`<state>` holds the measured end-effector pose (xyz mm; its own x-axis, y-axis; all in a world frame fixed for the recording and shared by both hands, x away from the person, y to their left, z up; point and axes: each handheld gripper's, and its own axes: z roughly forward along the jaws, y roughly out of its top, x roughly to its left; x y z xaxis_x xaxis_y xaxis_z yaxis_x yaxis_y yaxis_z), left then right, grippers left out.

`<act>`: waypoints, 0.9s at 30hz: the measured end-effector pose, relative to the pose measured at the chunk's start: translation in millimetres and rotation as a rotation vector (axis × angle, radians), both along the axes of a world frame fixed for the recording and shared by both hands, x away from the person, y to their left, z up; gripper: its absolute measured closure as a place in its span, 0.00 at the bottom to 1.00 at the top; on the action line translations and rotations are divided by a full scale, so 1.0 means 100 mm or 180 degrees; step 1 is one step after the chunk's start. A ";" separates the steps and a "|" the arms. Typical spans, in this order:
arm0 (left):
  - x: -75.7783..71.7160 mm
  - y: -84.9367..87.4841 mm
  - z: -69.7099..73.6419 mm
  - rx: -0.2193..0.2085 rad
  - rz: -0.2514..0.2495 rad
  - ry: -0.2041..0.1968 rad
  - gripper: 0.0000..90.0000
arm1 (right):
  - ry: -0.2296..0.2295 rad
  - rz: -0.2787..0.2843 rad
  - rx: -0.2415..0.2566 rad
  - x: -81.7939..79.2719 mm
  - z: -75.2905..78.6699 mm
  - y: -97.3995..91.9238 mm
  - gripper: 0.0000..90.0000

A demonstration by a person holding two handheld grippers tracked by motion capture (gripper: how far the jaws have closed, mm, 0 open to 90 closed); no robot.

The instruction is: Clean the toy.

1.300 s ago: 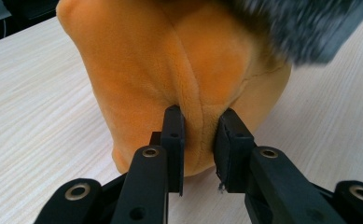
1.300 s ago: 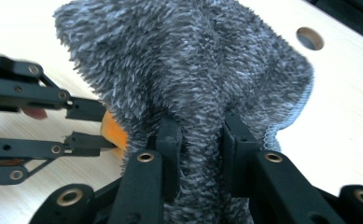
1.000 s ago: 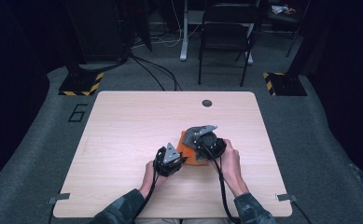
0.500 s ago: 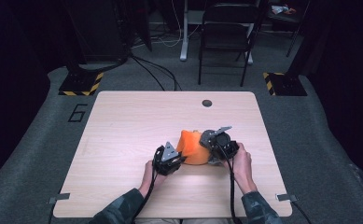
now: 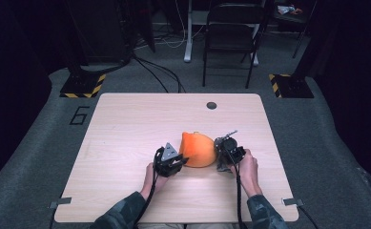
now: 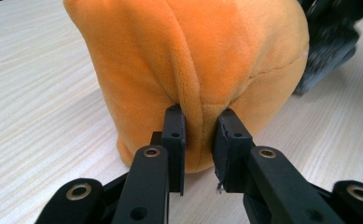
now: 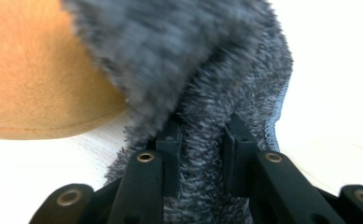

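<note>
Near table (image 5: 126,143) centre we've got left gripper (image 5: 177,161) pinching orange plush (image 5: 197,149), right gripper (image 5: 222,157) clamping its grey fur (image 7: 207,93); separation looks unfinished.

I have both forearms in from the near edge, hands low and level; my left gripper (image 5: 177,161) has its 2 jaws pinched tight; my right gripper (image 5: 221,151), angled inward, is clamped too.
</note>
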<state>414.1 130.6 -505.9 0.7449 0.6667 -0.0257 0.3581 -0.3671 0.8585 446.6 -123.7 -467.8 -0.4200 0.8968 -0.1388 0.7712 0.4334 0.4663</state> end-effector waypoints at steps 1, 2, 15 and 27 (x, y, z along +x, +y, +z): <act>0.01 0.01 0.00 -0.0018 0.0004 0.0028 0.84 | -0.0079 -0.0009 0.0010 -0.01 0.06 -0.03 0.80; 0.01 0.01 0.00 -0.0017 0.0005 0.0028 0.84 | -0.0161 -0.0040 0.0094 -0.04 0.16 -0.06 0.80; -0.02 -0.01 0.03 -0.0009 0.0091 -0.0064 0.68 | -0.0397 0.0150 0.0820 -0.12 0.33 0.15 0.80; -0.07 -0.13 -0.05 0.0171 0.0204 -0.0153 0.58 | -0.0412 0.0150 0.0849 -0.12 0.33 0.16 0.80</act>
